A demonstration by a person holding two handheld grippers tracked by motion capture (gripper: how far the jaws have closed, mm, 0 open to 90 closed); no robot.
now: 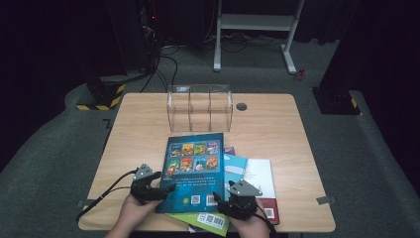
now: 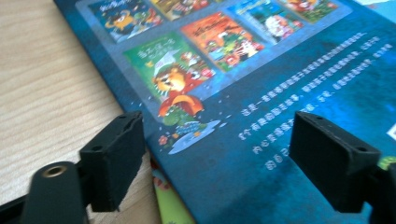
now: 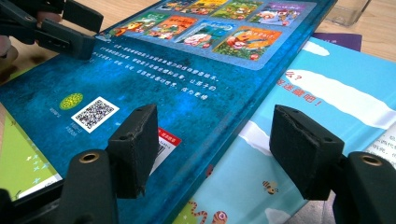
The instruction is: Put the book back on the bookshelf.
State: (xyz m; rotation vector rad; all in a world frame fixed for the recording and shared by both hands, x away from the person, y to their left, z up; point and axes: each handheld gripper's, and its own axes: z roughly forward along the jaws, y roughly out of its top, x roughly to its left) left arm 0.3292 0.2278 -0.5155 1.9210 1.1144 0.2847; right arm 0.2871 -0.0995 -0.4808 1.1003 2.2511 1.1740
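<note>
Dark blue book (image 1: 194,171) covering most of the books beneath, green book (image 1: 208,221) running off the high view's bottom edge, forearms being cropped there too, small white print on the cover staying unreadable.

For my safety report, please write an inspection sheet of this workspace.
Surface: wooden table, bare around the books.
Job's things: dark blue picture book, back cover up, on top of a light blue book, green book and white-and-red book.
Clutter: clear three-section organizer at the far edge.
Grippers: left gripper open at the blue book's left edge; right gripper open, straddling its right edge.
Cables: black cable trailing from the left gripper.
Surroundings: grey carpet, white stand.
</note>
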